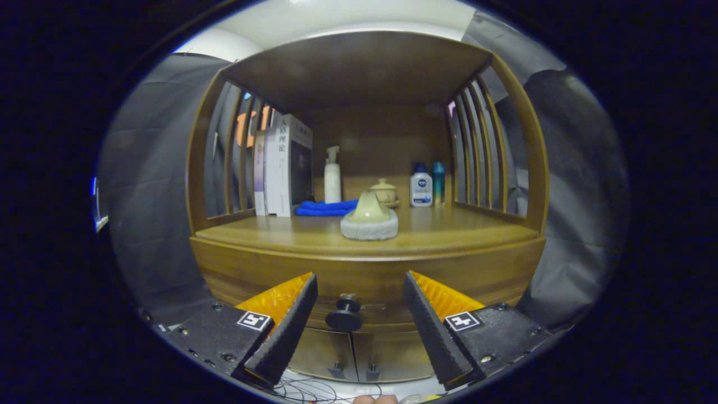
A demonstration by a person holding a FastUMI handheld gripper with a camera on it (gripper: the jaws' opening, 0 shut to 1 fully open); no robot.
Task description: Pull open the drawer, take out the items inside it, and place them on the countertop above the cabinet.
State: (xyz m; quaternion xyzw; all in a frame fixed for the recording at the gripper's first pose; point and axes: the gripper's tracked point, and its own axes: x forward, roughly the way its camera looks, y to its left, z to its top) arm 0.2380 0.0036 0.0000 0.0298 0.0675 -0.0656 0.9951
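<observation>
A wooden cabinet stands ahead, with its countertop at mid-height and a shut drawer front below the curved edge. A dark round knob sticks out from the drawer. My gripper is open, its two fingers spread either side of the knob, which sits between them and slightly beyond, touching neither. The drawer's contents are hidden. A pale green cone-shaped thing on a grey fuzzy base rests near the front of the countertop.
On the countertop stand upright books at the left, a folded blue cloth, a white pump bottle, a small lidded pot and two bottles at the back right. Two small doors sit below the drawer. Slatted sides enclose the shelf.
</observation>
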